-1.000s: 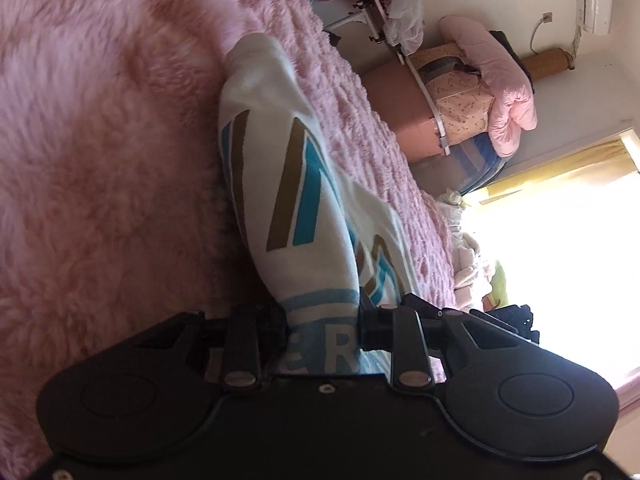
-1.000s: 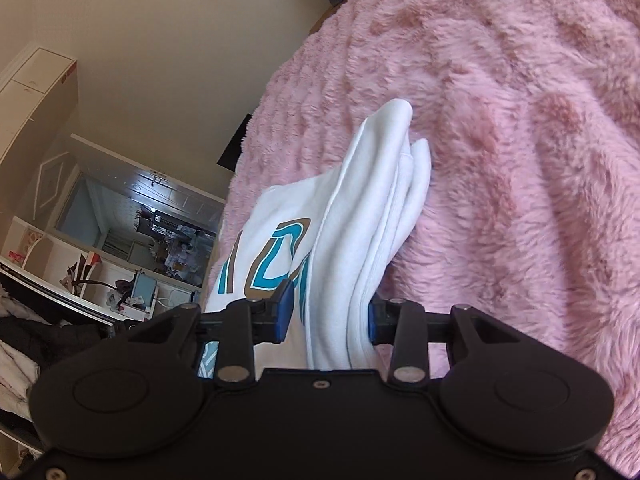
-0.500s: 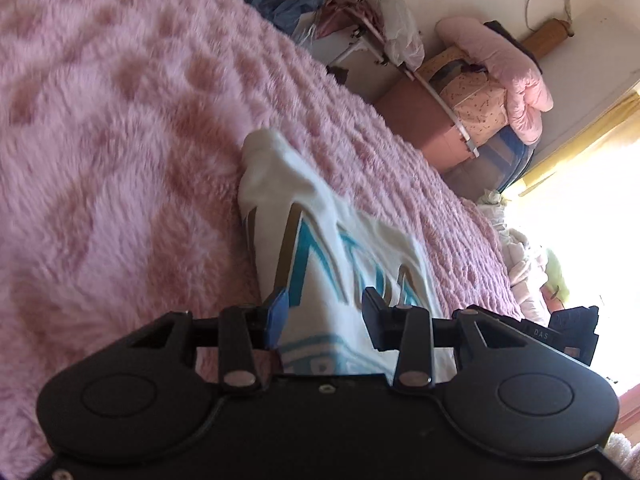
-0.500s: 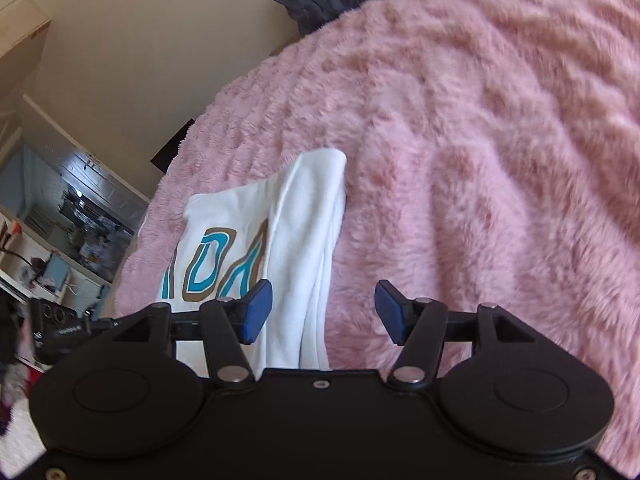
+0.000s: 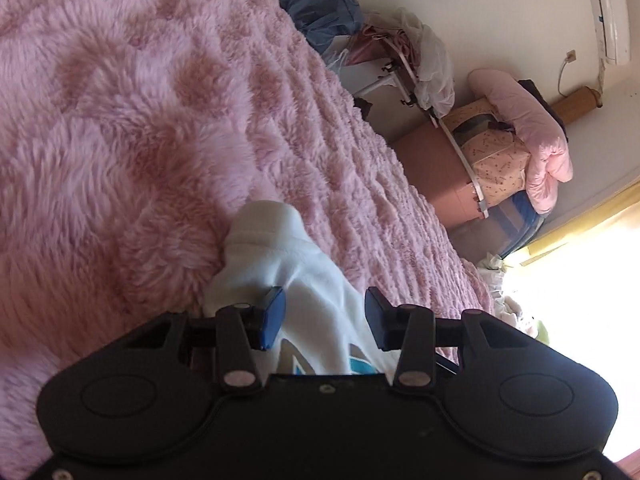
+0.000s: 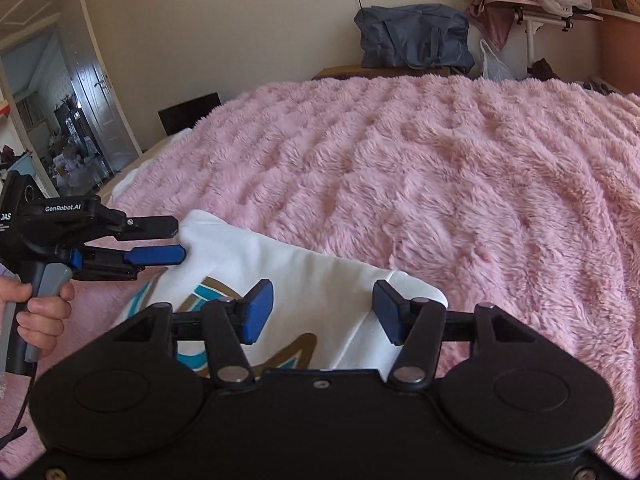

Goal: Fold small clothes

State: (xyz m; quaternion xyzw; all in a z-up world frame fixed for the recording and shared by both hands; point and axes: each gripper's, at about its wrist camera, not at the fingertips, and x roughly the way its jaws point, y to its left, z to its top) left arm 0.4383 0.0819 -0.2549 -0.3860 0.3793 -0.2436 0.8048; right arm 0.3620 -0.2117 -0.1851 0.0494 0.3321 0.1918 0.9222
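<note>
- A bedroom; a fluffy pink blanket [image 6: 440,168] covers the bed, a dark blue bag [image 6: 414,40] at its far end.
- The folded white garment [image 6: 320,280] lies near, on the blanket.
- Left hand-held gripper [image 6: 180,242]: jaws apart and opening, at the garment's left corner.
- Right hand-held gripper [image 6: 323,306]: jaws apart, closing, above the cloth.

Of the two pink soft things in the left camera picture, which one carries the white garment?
The pink blanket spread over the bed carries the white garment. The other, a folded pink quilt, lies on a stack by the wall.

open pink blanket [image 6: 440,168] ahead, bag [image 6: 414,38] beyond
</note>
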